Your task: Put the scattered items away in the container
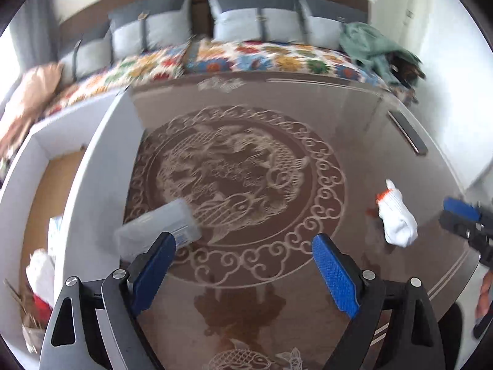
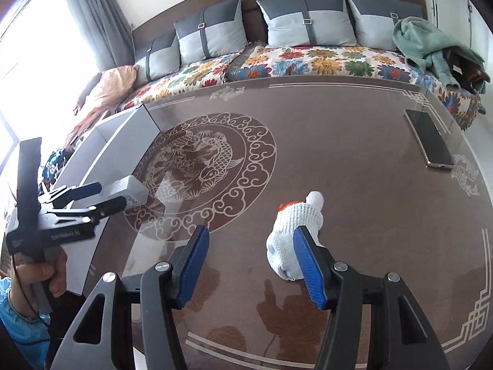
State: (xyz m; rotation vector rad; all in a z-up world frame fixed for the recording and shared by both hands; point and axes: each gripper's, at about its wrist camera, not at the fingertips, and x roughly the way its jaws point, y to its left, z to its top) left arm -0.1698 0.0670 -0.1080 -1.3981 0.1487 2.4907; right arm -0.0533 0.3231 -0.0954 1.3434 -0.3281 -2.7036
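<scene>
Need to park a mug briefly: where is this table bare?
Bare: the fish medallion between the white box and the glove; the stretch between glove and phone; the far strip along the sofa. Crowded: the left edge, where the grey case and left tongs meet the box.

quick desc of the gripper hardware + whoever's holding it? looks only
Both the left gripper and right gripper have blue textured pads on black fingers with silver pivot screws. Seen from the right wrist, the left unit has a grey body with white lettering, a black cable, a bare hand, light blue sleeve.
</scene>
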